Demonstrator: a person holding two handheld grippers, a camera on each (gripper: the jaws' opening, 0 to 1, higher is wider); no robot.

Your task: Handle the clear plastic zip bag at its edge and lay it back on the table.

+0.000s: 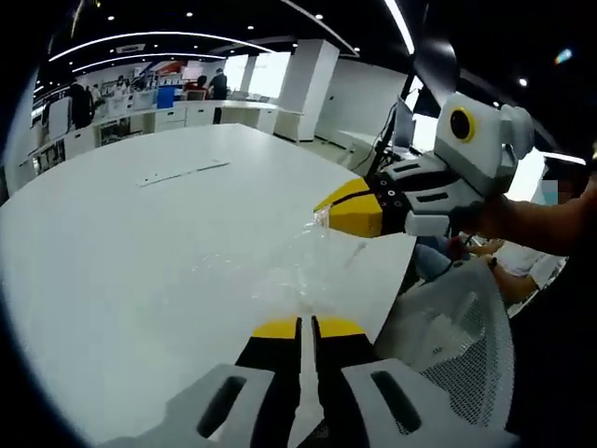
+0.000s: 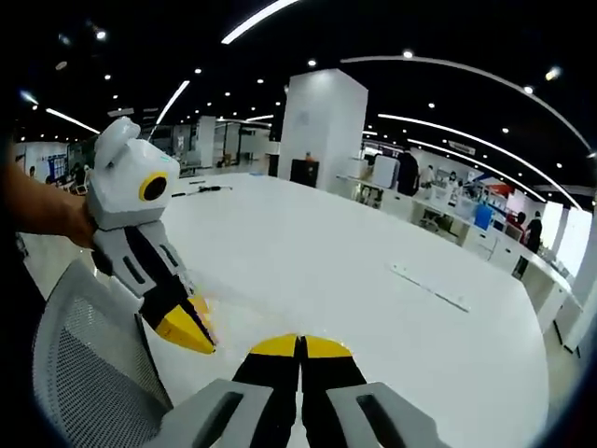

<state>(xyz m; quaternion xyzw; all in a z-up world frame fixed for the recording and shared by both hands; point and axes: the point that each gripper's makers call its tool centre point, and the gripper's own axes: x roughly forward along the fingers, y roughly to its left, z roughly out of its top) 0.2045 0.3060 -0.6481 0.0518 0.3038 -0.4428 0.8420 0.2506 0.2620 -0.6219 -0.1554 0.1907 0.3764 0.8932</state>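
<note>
Bag [image 1: 312,257], clear and faint on the table [image 1: 140,243], pinched by both closed tools [image 1: 306,329] [image 2: 300,347].

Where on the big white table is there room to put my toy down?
Most of the white table is bare: the wide stretch between the thin strip lying far out and the near edge. It is crowded at the near corner, where the clear zip bag lies between the left gripper and right gripper, beside the mesh chair.

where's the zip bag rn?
Left gripper view: the zip bag lies at the table's near edge, stretched between the left gripper and right gripper.
</note>
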